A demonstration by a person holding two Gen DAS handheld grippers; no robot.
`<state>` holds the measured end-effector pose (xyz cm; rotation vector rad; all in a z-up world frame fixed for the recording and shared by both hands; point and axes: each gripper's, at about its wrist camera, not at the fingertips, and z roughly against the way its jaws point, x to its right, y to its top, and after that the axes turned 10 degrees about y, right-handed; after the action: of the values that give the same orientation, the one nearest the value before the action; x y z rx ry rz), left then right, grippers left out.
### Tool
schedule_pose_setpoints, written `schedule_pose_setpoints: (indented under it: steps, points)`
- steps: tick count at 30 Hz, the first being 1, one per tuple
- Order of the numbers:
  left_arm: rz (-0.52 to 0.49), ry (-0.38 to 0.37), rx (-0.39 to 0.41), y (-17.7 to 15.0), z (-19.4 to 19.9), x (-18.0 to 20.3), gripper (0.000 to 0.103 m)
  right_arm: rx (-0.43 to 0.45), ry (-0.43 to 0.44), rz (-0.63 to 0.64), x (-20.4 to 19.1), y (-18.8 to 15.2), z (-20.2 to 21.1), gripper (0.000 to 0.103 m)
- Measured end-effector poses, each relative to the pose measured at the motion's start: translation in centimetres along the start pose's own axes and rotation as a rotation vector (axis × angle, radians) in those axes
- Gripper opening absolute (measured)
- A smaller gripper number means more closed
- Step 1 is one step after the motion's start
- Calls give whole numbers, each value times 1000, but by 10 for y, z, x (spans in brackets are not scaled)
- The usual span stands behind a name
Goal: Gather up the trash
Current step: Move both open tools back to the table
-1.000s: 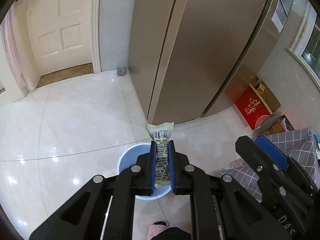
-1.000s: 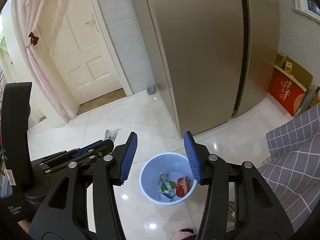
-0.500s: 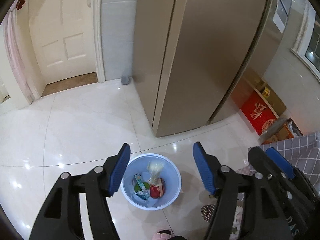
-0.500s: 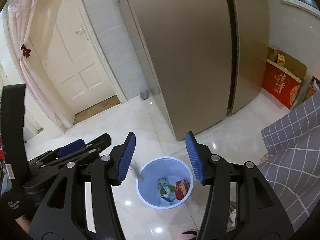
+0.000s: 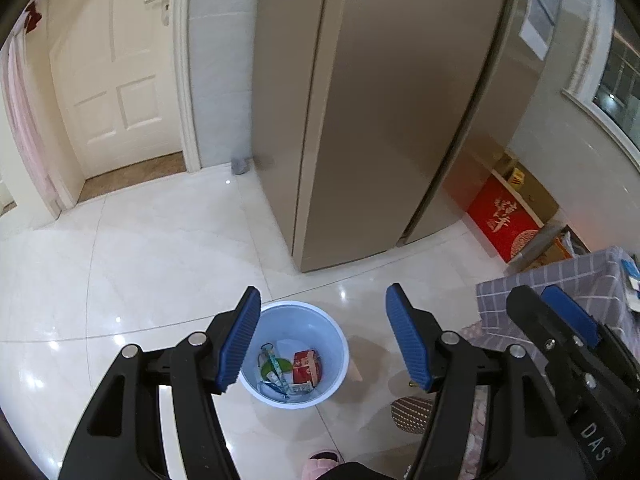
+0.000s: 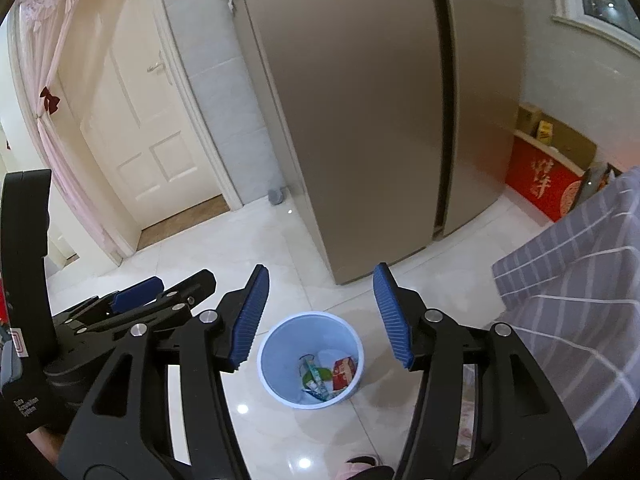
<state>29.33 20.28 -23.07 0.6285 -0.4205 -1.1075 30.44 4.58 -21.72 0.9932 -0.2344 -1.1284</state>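
A pale blue bin (image 5: 338,338) stands on the tiled floor below both grippers. It holds a red carton (image 5: 307,366) and several wrappers (image 5: 276,372). My left gripper (image 5: 324,289) hangs above the bin, open, with nothing between its blue pads. My right gripper (image 6: 321,267) also hovers over the bin (image 6: 272,344); its jaws are opening and nothing is between them. The red carton (image 6: 345,368) shows in this view too. Each gripper appears at the edge of the other's view: the right gripper (image 5: 560,312) and the left gripper (image 6: 136,300).
A tall bronze fridge (image 5: 380,100) stands just behind the bin. A white door (image 5: 120,80) is at the back left and a red box (image 5: 500,220) at the right wall. Grey checked cloth (image 6: 580,280) hangs at the right. A slipper (image 5: 412,416) and a pink slipper (image 5: 320,466) lie near the bin.
The left gripper opened and let go of the patterned wrapper, which fell into the bin. Both grippers rose and drew back from the bin. The right jaws spread slightly wider.
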Motion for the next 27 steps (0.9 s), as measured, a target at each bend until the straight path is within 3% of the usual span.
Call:
schedule_pose_setpoints:
  steps: [15,27]
  points:
    - [-139,-151,117,-26,110,97,64,131,-127,-1,41,-9,130,58]
    - [-335,-310,90,-71,145,226,64,135,-318,-79,135,-38,226,64]
